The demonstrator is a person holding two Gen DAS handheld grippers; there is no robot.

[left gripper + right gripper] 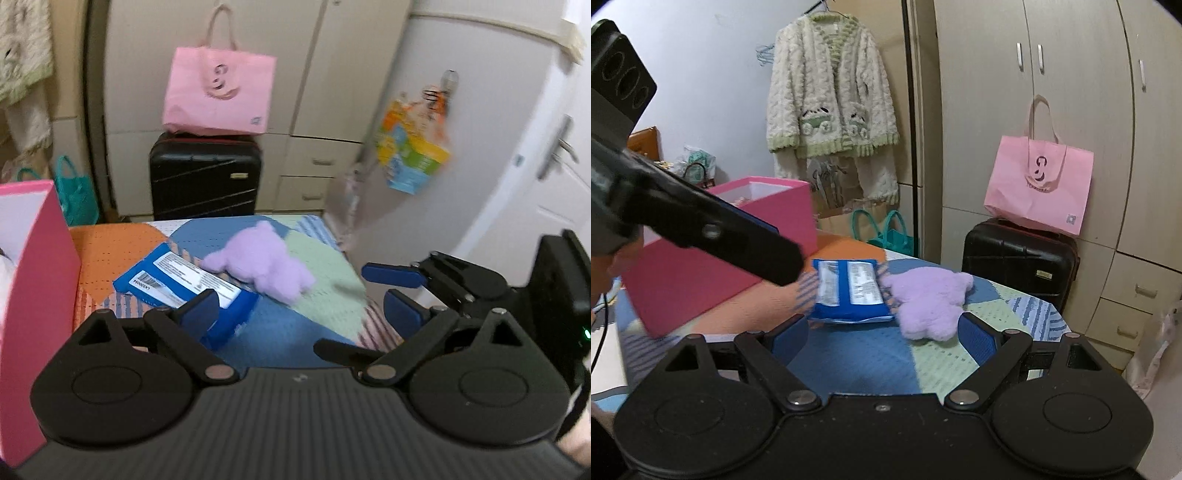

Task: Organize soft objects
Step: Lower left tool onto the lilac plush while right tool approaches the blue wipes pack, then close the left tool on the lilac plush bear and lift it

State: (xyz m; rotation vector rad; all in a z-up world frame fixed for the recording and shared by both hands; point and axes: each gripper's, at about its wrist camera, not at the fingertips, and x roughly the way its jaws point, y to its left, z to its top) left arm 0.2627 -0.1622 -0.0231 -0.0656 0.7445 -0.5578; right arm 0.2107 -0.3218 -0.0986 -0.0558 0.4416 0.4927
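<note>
Little of the sorting looks done: the purple plush toy (929, 301) and the blue soft pack (849, 291) lie touching each other on the patchwork cover (871, 354) of the bench, outside the pink box (713, 266) at the far left. The toy is fluffy, pale lilac and flat; the pack is puffy with white labels. Both the left gripper (301, 314) and the right gripper (882, 334) have fingers spread apart, holding nothing, near the two things.
</note>
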